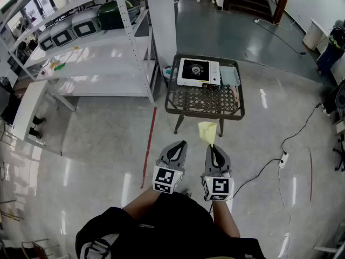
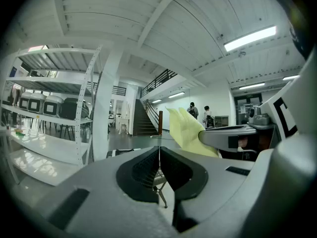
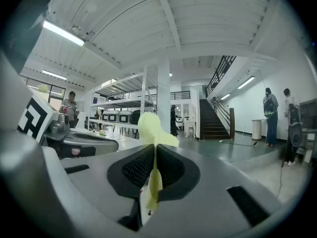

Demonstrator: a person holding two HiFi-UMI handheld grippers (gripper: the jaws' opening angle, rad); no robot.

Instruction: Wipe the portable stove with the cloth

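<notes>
Head view showed the right gripper clamped on an edge of the cloth, judged light, limp and best gripped at a bunched fold, well short of the portable stove on the bench; left gripper closed, empty.

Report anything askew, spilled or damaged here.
Nothing stands out: the portable stove sits flat on the table, no spill shows, and the yellow cloth hangs pinched in the right gripper.
</notes>
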